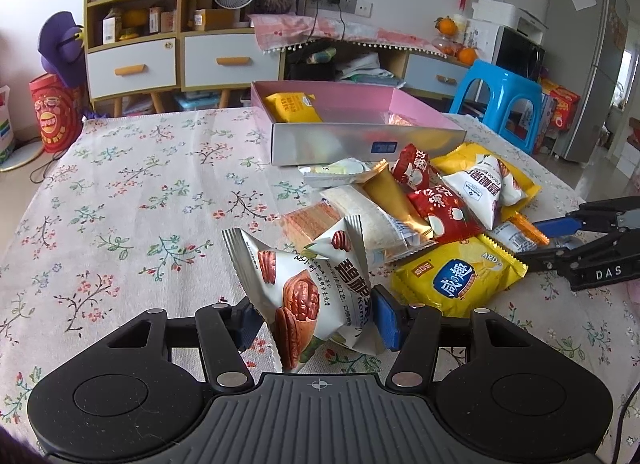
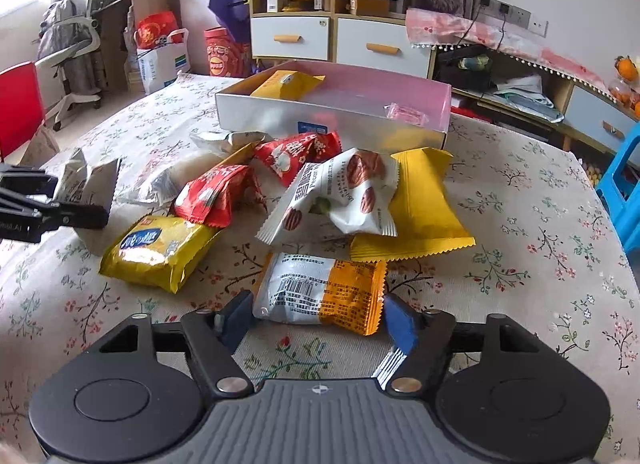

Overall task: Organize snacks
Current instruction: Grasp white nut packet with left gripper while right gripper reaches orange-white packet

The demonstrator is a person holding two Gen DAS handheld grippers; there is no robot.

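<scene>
- My left gripper (image 1: 316,316) is clamped on a white pecan packet (image 1: 308,296); both pads press its sides and it stands crumpled and raised between them, at the near-left edge of the pile.
- My right gripper (image 2: 318,318) has a white-and-orange packet (image 2: 320,292) lying flat between its pads. The left pad meets the packet's edge; at the right pad I cannot tell contact from a narrow gap, so I cannot confirm a grip.
- Only the left wrist view shows the front print of the yellow cracker packet (image 1: 456,276), the gold-wrapped stick (image 1: 394,200) and the blue stool (image 1: 500,100) beyond the table's far right.
- Only the right wrist view shows the plain back of a large yellow packet (image 2: 420,204) under a second white pecan packet (image 2: 340,200), a small pink item (image 2: 406,114) on the box's right wall, and a red chair (image 2: 18,108) at the left.
- The pink-lined box (image 1: 360,144) sits behind the pile, its silver front wall just beside the nearest packets. One yellow packet (image 1: 294,108) lies in its far-left corner; the rest of the interior is open.
- The floral tablecloth (image 1: 140,204) is bare to the left of the pile in the left wrist view and to the right of it in the right wrist view.
- The snacks overlap closely; two red packets (image 2: 224,196) lie touching mid-pile.
</scene>
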